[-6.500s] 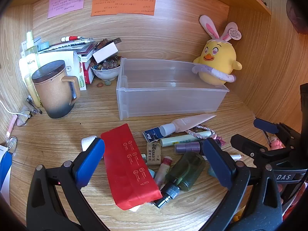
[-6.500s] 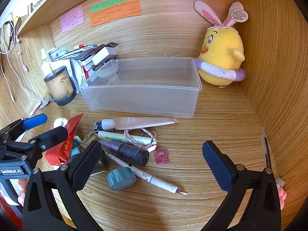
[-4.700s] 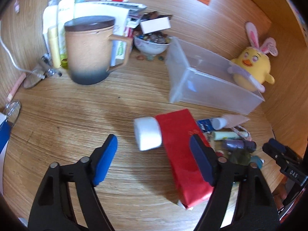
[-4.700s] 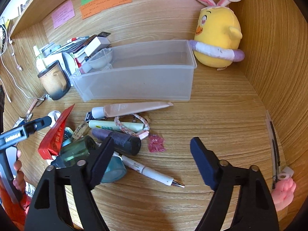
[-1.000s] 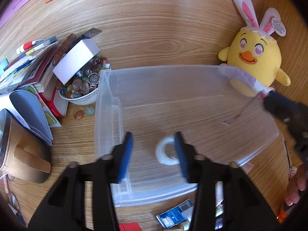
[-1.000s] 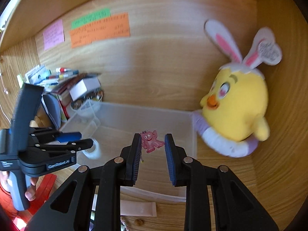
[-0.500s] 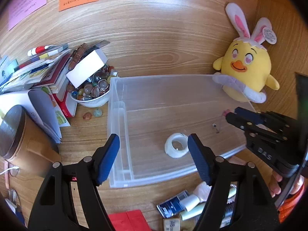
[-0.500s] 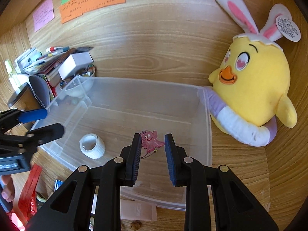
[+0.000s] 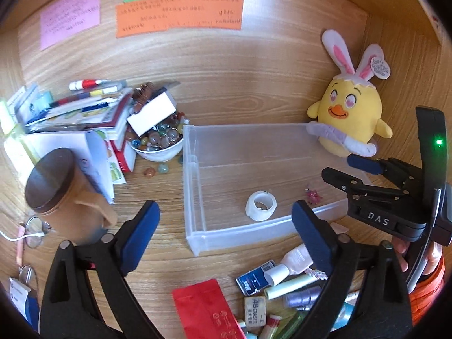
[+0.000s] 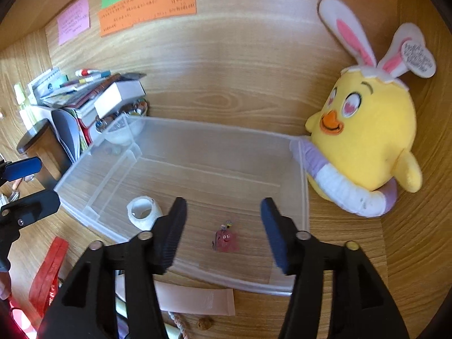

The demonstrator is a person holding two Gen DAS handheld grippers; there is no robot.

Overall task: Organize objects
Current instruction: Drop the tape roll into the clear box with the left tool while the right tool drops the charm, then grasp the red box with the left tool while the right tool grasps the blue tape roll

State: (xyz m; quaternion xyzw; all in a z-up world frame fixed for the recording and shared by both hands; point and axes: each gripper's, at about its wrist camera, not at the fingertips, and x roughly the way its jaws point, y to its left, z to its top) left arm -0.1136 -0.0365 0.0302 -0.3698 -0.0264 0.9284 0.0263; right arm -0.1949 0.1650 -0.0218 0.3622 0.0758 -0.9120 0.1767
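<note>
A clear plastic bin (image 9: 195, 186) (image 10: 303, 197) stands on the wooden desk. Inside it lie a white tape roll (image 9: 260, 206) (image 10: 143, 212) and a small pink charm (image 9: 313, 195) (image 10: 226, 240). My left gripper (image 9: 226, 234) hovers above the bin's near-left corner, its jaws opening wide with nothing between them. My right gripper (image 10: 223, 237) hangs over the bin's near edge, jaws opening; the charm lies loose on the bin floor below the gap. The right gripper (image 9: 367, 180) also shows at the right of the left wrist view.
A pile of small items (image 9: 282, 291) and a red pouch (image 9: 209, 310) lie in front of the bin. A yellow plush chick (image 10: 364, 141) leans on the bin's far-right corner. A lidded mug (image 9: 56, 186), books and a bowl of stones (image 9: 158, 141) stand left.
The left gripper let the tape roll drop into the bin, widened and drew back upward. The right gripper's jaws parted and the pink charm fell onto the bin floor.
</note>
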